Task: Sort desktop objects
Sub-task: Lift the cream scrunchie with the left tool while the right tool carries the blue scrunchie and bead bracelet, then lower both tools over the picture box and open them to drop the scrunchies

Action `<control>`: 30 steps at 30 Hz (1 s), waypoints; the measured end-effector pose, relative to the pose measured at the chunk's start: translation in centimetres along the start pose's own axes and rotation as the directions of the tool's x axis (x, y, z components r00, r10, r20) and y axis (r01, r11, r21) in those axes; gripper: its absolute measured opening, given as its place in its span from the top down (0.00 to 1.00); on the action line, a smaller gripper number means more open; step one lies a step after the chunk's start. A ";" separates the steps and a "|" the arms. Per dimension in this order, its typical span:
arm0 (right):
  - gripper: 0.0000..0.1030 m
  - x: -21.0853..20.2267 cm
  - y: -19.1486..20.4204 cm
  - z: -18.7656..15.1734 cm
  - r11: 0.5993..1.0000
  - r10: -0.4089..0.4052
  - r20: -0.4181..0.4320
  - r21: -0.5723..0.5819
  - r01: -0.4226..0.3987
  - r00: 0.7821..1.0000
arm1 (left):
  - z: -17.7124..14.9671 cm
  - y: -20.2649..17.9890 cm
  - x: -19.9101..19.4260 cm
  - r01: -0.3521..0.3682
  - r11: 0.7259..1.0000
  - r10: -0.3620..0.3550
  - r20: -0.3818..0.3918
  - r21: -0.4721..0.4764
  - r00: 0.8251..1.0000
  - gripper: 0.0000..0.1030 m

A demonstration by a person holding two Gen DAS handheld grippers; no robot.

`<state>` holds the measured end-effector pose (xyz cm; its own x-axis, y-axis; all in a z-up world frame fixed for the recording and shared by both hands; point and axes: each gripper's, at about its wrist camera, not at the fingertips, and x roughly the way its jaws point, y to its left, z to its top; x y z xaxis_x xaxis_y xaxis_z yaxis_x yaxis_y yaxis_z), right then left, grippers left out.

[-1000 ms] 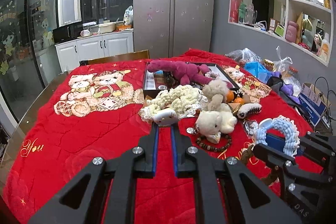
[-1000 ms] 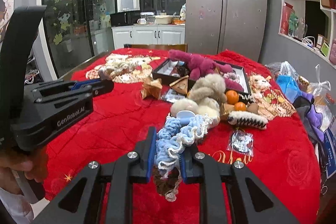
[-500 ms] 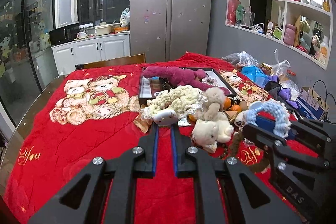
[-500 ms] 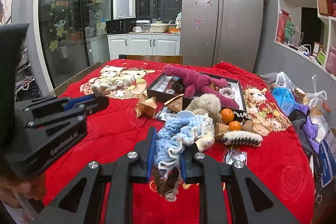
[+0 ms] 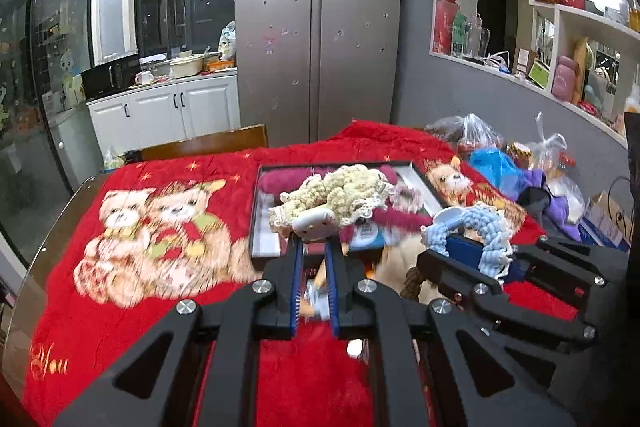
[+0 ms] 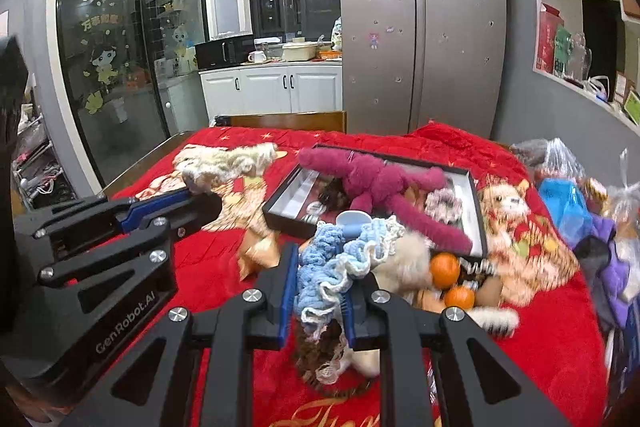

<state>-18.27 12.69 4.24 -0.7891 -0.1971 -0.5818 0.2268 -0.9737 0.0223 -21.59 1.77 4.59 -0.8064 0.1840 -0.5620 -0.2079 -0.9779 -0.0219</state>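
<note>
Two claws grip: left claw (image 5: 313, 241) holds a cream scrunchie (image 5: 340, 193), right claw (image 6: 320, 283) a blue scrunchie (image 6: 340, 259), near the far tray (image 6: 478, 211).

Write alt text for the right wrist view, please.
The right hand-held gripper is shut on a blue and white yarn scrunchie above a red blanket. Ahead lies a black tray with a dark pink plush toy; two oranges lie nearby.

Steel fridge (image 5: 318, 27), white cabinets (image 6: 272, 87), wall shelves (image 5: 560, 7).
</note>
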 end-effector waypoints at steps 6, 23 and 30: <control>0.81 2.3 -1.9 4.3 0.999 -0.039 0.012 -0.023 0.039 0.999 | 4.5 -0.1 4.2 -0.003 1.000 0.003 0.007 -0.004 1.000 0.89; 0.81 10.5 -10.2 11.1 0.996 -0.053 0.015 0.066 0.052 0.998 | 6.6 -0.2 16.8 0.041 0.999 -0.042 -0.098 -0.015 0.994 0.89; 0.81 13.9 -11.9 10.1 0.994 -0.075 -0.055 0.073 0.079 0.996 | 4.6 1.6 18.3 0.014 1.000 -0.014 -0.150 0.004 0.989 0.89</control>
<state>-37.65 20.35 4.10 -0.7713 -0.1173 -0.6256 0.1216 -0.9919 0.0361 -39.24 4.02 -1.98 -0.7114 0.1803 -0.6793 -0.2217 -0.9747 -0.0265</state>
